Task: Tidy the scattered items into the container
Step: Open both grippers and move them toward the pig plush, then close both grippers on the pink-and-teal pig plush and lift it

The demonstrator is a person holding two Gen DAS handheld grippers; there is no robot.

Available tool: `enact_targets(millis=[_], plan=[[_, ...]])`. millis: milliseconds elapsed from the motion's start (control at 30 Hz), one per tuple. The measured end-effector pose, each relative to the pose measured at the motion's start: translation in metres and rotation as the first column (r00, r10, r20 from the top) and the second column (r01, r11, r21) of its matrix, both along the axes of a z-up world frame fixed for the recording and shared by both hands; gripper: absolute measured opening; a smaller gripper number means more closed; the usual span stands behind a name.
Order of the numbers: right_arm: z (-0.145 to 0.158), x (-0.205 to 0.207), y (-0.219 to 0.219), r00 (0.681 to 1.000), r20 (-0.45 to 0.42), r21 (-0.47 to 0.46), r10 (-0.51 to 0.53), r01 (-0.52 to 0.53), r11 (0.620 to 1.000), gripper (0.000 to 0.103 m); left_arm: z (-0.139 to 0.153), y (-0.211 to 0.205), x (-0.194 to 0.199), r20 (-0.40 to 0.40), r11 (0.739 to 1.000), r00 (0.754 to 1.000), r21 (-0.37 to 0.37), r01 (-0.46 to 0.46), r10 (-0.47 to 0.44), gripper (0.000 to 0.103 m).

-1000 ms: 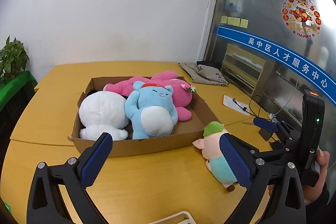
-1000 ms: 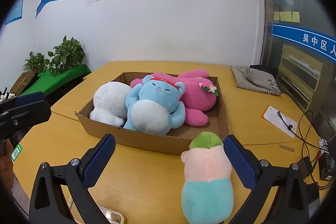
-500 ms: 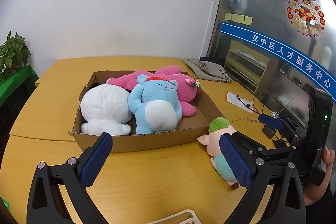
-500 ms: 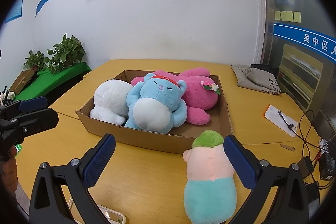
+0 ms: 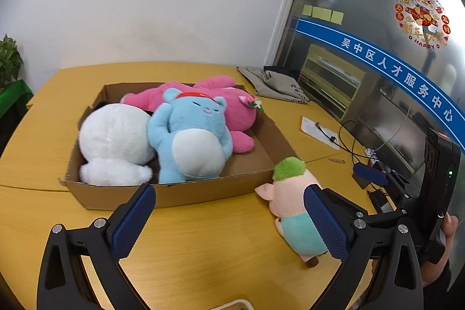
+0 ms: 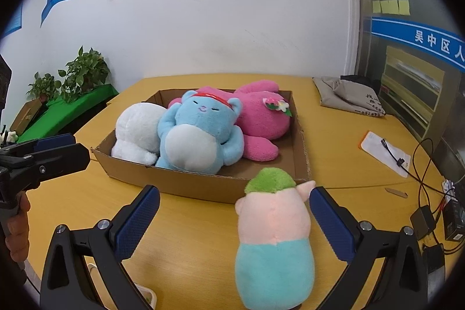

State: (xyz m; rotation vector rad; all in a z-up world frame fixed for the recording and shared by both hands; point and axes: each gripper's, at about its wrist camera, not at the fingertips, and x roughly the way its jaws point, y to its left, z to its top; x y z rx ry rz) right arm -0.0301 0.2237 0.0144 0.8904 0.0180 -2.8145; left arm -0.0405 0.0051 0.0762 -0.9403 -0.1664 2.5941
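Just beside box rim point(image 6: 270, 188), pig plush point(image 6: 273, 234).

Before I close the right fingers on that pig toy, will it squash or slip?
The pig toy looks plush and stuffed, so it will probably squash and feel light. Its fuzzy cloth against the ridged pads makes slipping unlikely. It stands upright on the table, so a sideways nudge might topple it.

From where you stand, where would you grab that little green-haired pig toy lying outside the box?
Probably around its pink middle, with the right gripper coming from behind: the pig toy lies on the table with its back toward that open gripper, soft and narrower than the gap.
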Motion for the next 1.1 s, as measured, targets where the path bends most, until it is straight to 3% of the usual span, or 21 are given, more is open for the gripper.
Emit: enact_targets(millis=[300,500,733,800,833,933,1000,1100], plan=[[-0.033,-0.001,0.052,0.995,0.087,-0.049,-0.038,0.042,0.998,0.103,-0.038,0.055,-0.041,0.127,0.993,0.985,0.037,0.114,-0.118,0.103],[-0.064,0.005,0.06,0.985,0.172,-0.045,0.004,0.004,0.999,0.103,-0.067,0.092,-0.067,0.206,0.972,0.951,0.101,0.212,-0.229,0.103],[-0.084,0.0,0.07,0.975,0.22,-0.052,-0.016,0.028,0.998,0.103,-0.105,0.125,-0.095,0.28,0.954,0.915,0.155,0.257,-0.292,0.103],[-0.094,-0.003,0.066,0.971,0.241,-0.041,-0.004,0.014,0.999,0.103,-0.115,0.134,-0.103,0.304,0.952,0.903,0.15,0.268,-0.303,0.099],[-0.097,-0.003,0.065,0.969,0.246,-0.056,0.008,0.006,0.998,0.103,-0.12,0.138,-0.105,0.314,0.951,0.898,0.141,0.277,-0.308,0.088],[-0.105,-0.004,0.062,0.962,0.27,-0.082,0.032,-0.01,0.997,0.1,-0.126,0.14,-0.108,0.328,0.946,0.89,0.171,0.275,-0.317,0.085],[-0.108,-0.003,0.056,0.959,0.275,-0.091,0.069,-0.046,0.995,0.088,-0.126,0.14,-0.107,0.327,0.944,0.887,0.166,0.286,-0.326,0.081],[-0.11,0.001,0.049,0.962,0.261,-0.063,0.078,-0.063,0.996,0.083,-0.124,0.136,-0.104,0.326,0.945,0.888,0.165,0.283,-0.324,0.074]])
